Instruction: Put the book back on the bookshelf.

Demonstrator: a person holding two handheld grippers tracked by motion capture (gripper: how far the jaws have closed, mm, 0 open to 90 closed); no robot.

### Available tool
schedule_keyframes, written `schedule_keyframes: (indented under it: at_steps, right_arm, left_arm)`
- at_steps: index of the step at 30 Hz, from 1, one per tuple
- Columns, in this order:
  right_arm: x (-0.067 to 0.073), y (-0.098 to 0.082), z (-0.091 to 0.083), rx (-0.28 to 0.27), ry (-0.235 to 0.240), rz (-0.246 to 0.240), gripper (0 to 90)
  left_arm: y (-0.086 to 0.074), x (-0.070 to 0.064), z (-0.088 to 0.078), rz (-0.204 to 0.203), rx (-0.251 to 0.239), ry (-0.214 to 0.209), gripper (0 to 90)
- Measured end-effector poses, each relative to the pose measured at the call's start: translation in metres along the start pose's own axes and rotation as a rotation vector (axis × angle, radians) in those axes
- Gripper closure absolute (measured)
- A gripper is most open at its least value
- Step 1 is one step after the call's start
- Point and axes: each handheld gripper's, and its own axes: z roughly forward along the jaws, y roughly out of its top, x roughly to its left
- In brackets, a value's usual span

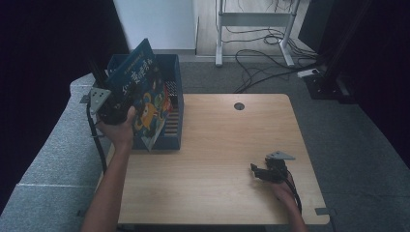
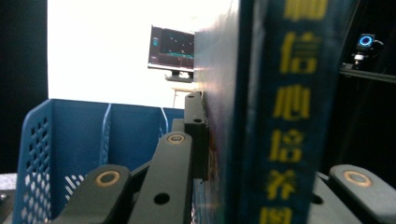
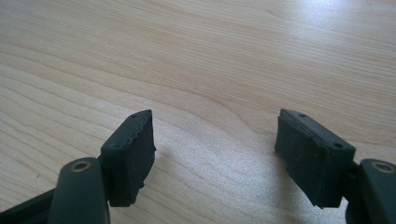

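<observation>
A blue picture book point(image 1: 142, 87) with a bright cartoon cover and yellow lettering is held tilted above a blue perforated bin point(image 1: 171, 135) at the table's left edge. My left gripper point(image 1: 112, 107) is shut on the book's lower left part. In the left gripper view the book's spine point(image 2: 289, 116) stands upright between the jaws, with the bin's wall point(image 2: 70, 140) behind. My right gripper point(image 1: 261, 171) rests low over the wooden table point(image 1: 217, 145) near its front right corner; the right gripper point(image 3: 215, 158) is open with bare wood between its pads.
The bin holds other books or papers under the raised one. A round cable hole point(image 1: 239, 106) lies near the table's back edge. Cables and a metal desk frame point(image 1: 254, 19) sit on the floor behind. A monitor point(image 2: 170, 46) shows far off.
</observation>
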Motion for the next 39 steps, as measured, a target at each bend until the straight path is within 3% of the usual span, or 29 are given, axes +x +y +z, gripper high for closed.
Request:
schedule_keyframes:
  at_steps: [10,20,28,39]
  right_arm:
    - [-0.001,0.0,0.0,-0.002,0.004,0.005,27.6]
    - [-0.002,0.0,0.0,-0.003,0.009,0.007,27.8]
    - [-0.002,0.0,0.0,-0.003,0.011,0.01,27.8]
    - [-0.002,0.0,0.0,-0.002,0.011,0.005,28.0]
  left_arm:
    - [-0.004,0.0,0.012,-0.017,-0.003,0.027,82.3]
    - [-0.005,-0.002,0.023,-0.01,0.006,0.03,82.2]
    - [-0.008,-0.006,0.035,-0.027,0.018,0.025,82.3]
    - [-0.008,-0.015,0.046,0.007,0.005,0.032,82.2]
